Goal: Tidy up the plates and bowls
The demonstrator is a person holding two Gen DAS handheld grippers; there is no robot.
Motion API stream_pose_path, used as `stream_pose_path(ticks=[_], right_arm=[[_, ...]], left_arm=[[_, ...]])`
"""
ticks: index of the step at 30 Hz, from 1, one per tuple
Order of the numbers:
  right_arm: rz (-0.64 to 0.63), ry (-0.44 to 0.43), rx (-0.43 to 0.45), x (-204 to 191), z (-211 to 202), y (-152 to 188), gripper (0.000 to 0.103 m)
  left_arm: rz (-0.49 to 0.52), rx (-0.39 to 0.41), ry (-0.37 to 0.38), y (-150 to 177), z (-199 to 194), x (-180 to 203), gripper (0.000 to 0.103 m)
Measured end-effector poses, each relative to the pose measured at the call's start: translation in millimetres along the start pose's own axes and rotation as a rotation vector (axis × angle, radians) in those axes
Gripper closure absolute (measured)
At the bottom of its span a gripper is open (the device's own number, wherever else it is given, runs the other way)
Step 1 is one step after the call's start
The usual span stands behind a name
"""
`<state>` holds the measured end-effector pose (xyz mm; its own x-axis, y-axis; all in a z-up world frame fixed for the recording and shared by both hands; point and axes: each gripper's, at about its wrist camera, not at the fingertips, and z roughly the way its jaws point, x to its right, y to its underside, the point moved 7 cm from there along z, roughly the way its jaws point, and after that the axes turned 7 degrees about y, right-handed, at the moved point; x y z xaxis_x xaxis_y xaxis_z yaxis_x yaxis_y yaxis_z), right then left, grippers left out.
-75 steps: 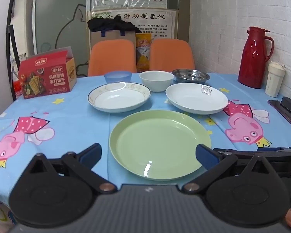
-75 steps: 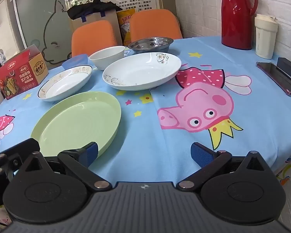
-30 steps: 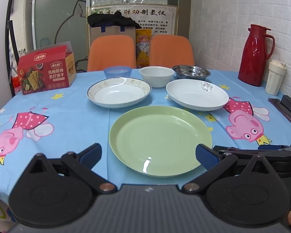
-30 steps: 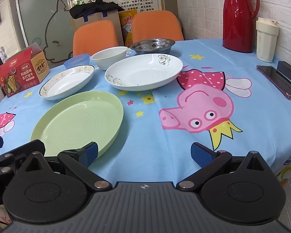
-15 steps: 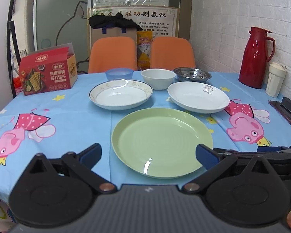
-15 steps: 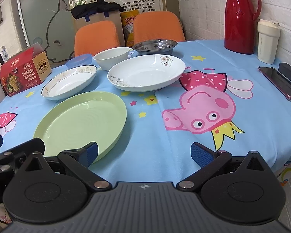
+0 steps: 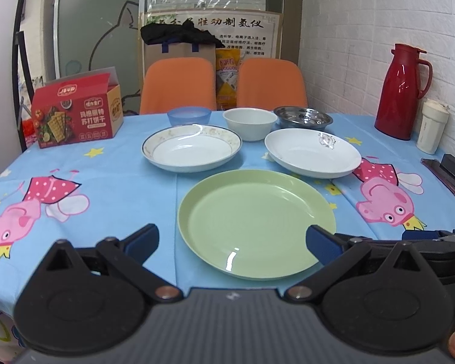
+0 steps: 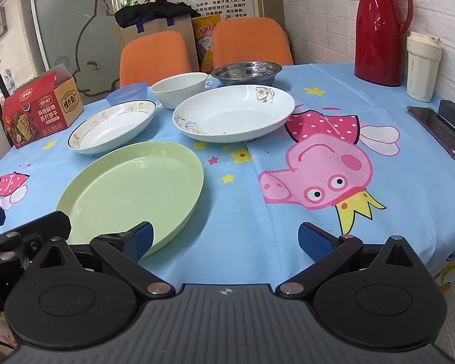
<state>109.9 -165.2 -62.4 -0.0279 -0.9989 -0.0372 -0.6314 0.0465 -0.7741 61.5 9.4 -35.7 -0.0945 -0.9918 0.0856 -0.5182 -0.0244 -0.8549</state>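
A green plate [image 7: 254, 221] lies nearest me on the blue tablecloth, also in the right wrist view [image 8: 130, 194]. Behind it stand a gold-rimmed white plate [image 7: 191, 151] and a white flower-patterned plate [image 7: 312, 153]. Further back are a blue bowl [image 7: 188, 116], a white bowl [image 7: 250, 123] and a steel bowl [image 7: 301, 118]. My left gripper [image 7: 232, 242] is open and empty over the green plate's near edge. My right gripper [image 8: 224, 236] is open and empty just right of that plate.
A red cracker box [image 7: 75, 110] stands at the back left. A red thermos [image 7: 402, 91], a white cup [image 7: 432, 127] and a phone [image 8: 439, 130] sit along the right by the brick wall. Two orange chairs [image 7: 179, 85] stand behind the table.
Both grippers have drifted slightly, the view shifting a little. No dish has moved and both jaws stay open.
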Motion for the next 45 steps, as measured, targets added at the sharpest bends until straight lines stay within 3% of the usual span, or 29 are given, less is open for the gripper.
stream_pose_path(ticks=[20,38,45], right_arm=[[0.017,0.003,-0.015,0,14,-10,0.0],[0.011,-0.04,-0.025,-16,31,-31,0.0],[-0.02,-0.081,-0.024,-26,40,-41,0.0]], left_arm=[[-0.023,-0.013,0.005,-13,20,-14,0.0],[-0.078,-0.049,-0.059,-32,44,-47,0.0],[-0.071,-0.128,-0.033,-30,64,-63,0.0]])
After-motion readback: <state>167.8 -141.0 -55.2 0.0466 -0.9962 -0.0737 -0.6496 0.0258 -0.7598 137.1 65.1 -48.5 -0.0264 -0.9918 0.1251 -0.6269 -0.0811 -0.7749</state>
